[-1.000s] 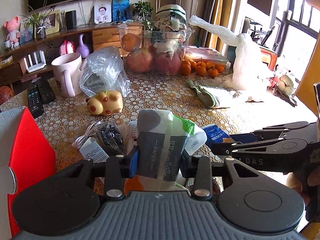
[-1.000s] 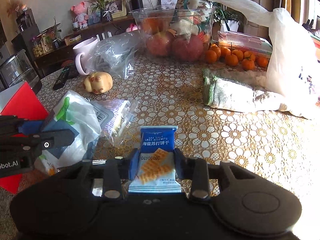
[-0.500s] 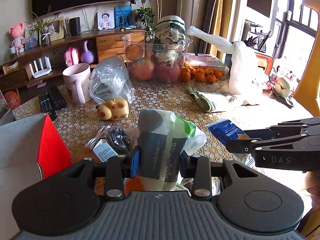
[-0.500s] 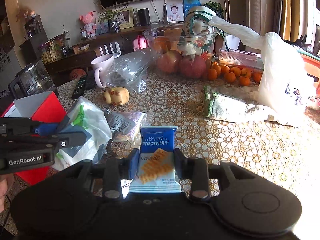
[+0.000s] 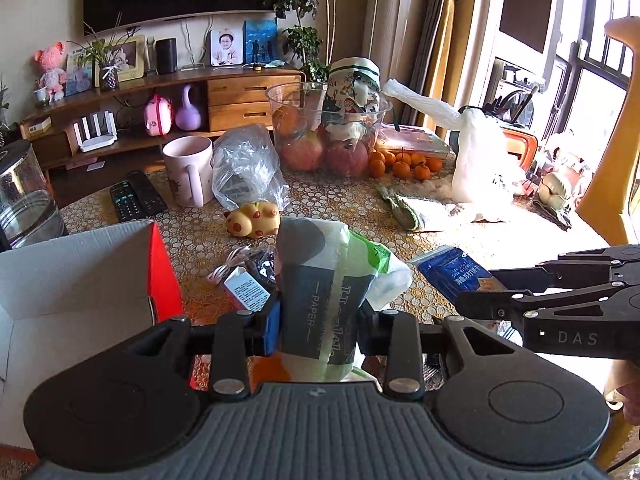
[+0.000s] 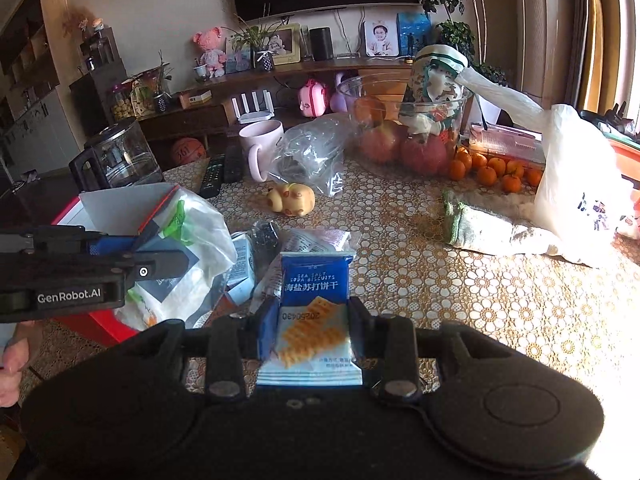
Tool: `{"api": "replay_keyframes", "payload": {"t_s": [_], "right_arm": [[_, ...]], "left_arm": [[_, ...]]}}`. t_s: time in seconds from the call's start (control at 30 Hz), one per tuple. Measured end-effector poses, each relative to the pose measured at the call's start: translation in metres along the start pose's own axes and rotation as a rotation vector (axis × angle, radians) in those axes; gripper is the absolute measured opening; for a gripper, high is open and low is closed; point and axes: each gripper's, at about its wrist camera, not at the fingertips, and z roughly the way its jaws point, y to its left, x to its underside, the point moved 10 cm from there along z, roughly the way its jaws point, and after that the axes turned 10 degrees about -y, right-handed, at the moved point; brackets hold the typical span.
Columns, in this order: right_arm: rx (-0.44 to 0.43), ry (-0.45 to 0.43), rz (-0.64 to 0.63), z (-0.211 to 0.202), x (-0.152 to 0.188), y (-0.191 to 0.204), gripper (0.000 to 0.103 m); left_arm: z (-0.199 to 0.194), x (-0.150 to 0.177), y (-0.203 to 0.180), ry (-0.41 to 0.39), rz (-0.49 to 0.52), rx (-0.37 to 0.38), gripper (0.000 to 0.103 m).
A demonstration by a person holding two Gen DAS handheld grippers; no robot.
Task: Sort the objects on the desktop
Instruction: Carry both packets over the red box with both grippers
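Two packets held (one each): tissue pack (image 5: 320,292) in left tongs (image 5: 320,322), biscuit packet (image 6: 312,312) in right tongs (image 6: 312,330).

Left tool (image 5: 320,322) clamps a tissue pack (image 5: 320,284) beside a red box (image 5: 162,276)

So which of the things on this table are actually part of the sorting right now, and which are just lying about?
In play:
- tissue pack, clamped in the left gripper
- biscuit packet, clamped in the right gripper
- open red box, probably the destination

Lying about:
- pink mug
- remote controls
- yellow pig toy
- fruit bowl
- tangerines
- folded cloth
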Motion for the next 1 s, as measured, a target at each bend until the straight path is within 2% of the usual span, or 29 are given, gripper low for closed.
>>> {"api": "replay_keyframes", "payload": {"t_s": [0.17,0.43,0.67,1.0], "right_arm": [[-0.044,0.005,-0.027,-0.015,-0.005,0.033,0.036],[-0.134,-0.006,-0.091,-0.023,-0.022,0.095,0.036],[-0.198,-0.005,-0.157,-0.012,-0.033,0.153,0.036],[-0.246,0.012,-0.189,0.02,-0.04,0.209,0.036]], "left_arm": [[-0.028,0.002,0.019,0.01,-0.033,-0.025,0.034],[-0.072,0.004,0.071,0.014,-0.087,-0.083,0.034],[-0.102,-0.002,0.123,-0.004,-0.09,-0.157,0.034],[-0.113,-0.004,0.19,0.012,-0.09,-0.226,0.034]]}}
